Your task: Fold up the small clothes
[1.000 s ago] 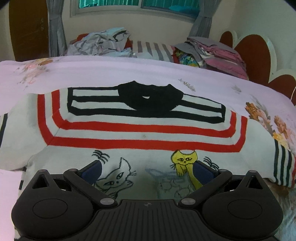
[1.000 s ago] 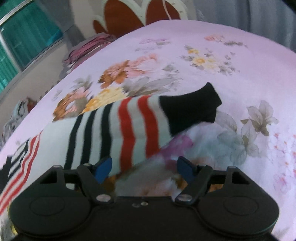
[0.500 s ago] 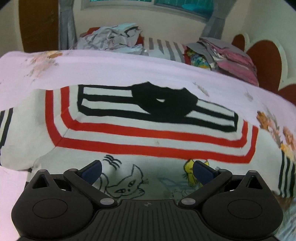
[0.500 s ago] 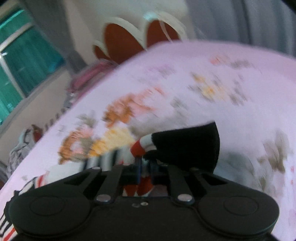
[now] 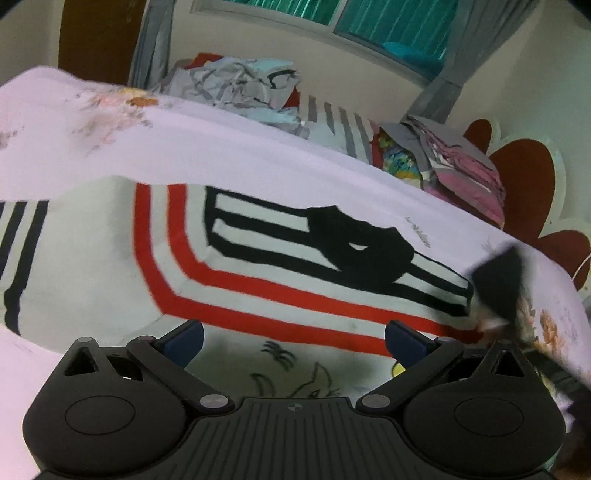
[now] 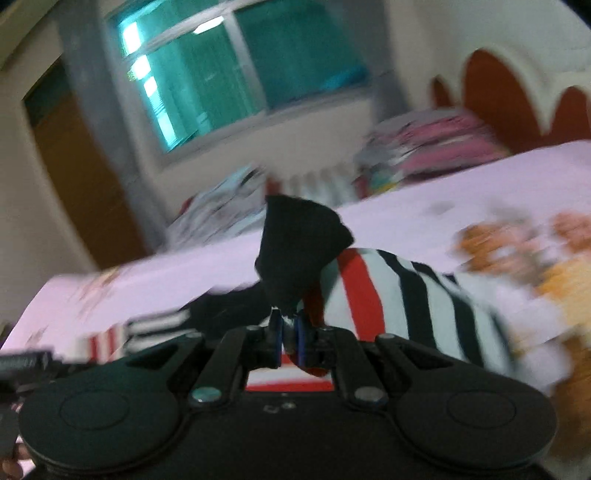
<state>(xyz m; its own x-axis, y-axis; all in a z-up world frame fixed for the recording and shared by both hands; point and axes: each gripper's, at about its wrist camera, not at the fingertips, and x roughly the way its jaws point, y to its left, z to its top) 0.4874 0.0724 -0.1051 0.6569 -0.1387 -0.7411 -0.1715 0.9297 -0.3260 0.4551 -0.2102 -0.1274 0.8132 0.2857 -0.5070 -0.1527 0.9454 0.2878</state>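
Right gripper (image 6: 287, 334) has just clamped the sweater (image 5: 258, 280) sleeve (image 6: 388, 295) and swung it inward, starting the fold; left gripper (image 5: 293, 341) jaws wide open, empty.

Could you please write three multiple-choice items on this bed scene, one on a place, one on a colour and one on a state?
1. Where do the loose piles of clothes lie?
A. at the far side of the bed, below the window
B. on the sweater
C. under the left tool

2. What colour is the sweater's cuff?
A. yellow
B. black
C. green

3. How is the right tool?
A. wide open
B. shut on nothing
C. shut on the sleeve

Answers:
1 A: the clothes piles sit past the sweater, below the window.
2 B: the cuff is black.
3 C: the right tool pinches the sleeve near its cuff.
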